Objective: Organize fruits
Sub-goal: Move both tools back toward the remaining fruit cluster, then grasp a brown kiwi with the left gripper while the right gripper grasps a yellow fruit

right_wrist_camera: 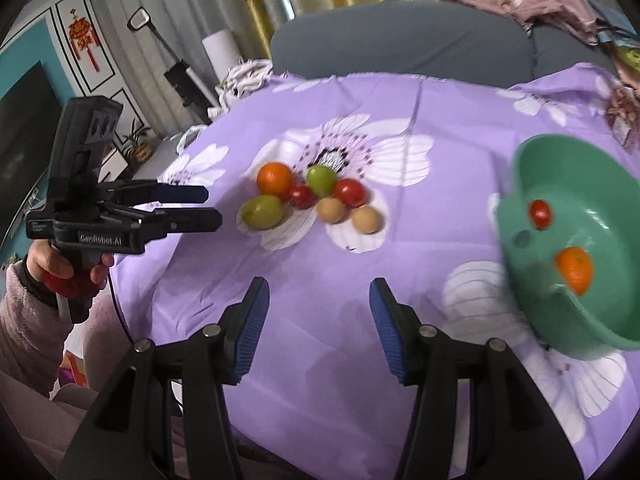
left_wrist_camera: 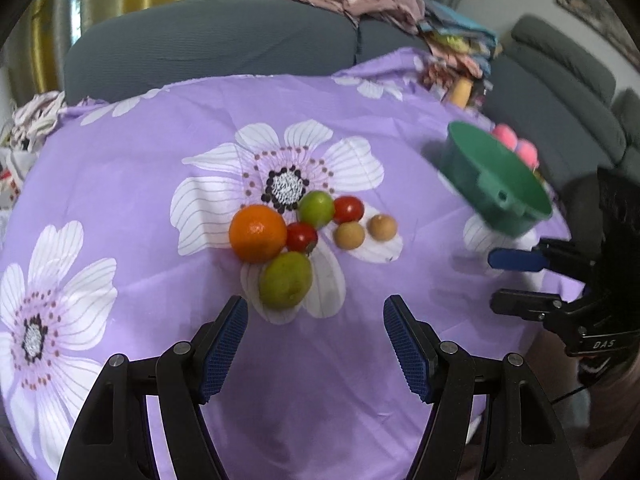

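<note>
A cluster of fruit lies mid-table on the purple flowered cloth [left_wrist_camera: 120, 184]: an orange [left_wrist_camera: 258, 234], a green lime [left_wrist_camera: 316, 208], two tomatoes [left_wrist_camera: 348, 209] [left_wrist_camera: 301, 237], a larger green fruit [left_wrist_camera: 285, 280] and two small brown fruits [left_wrist_camera: 349, 235] [left_wrist_camera: 382, 227]. My left gripper [left_wrist_camera: 316, 306] hovers open just short of the larger green fruit, holding nothing. To the right stands a green bowl [right_wrist_camera: 532, 160] holding a tomato [right_wrist_camera: 540, 214] and an orange [right_wrist_camera: 575, 270]. My right gripper [right_wrist_camera: 318, 320] is open and empty, left of the bowl and short of the cluster [right_wrist_camera: 312, 196].
A grey sofa [left_wrist_camera: 208, 40] runs behind the table, with piled clothes [left_wrist_camera: 380, 0] on its back. Pink balls [left_wrist_camera: 516, 142] sit behind the bowl. In the right wrist view a person's hand [right_wrist_camera: 60, 268] holds the left gripper [right_wrist_camera: 213, 206] at the table's left edge.
</note>
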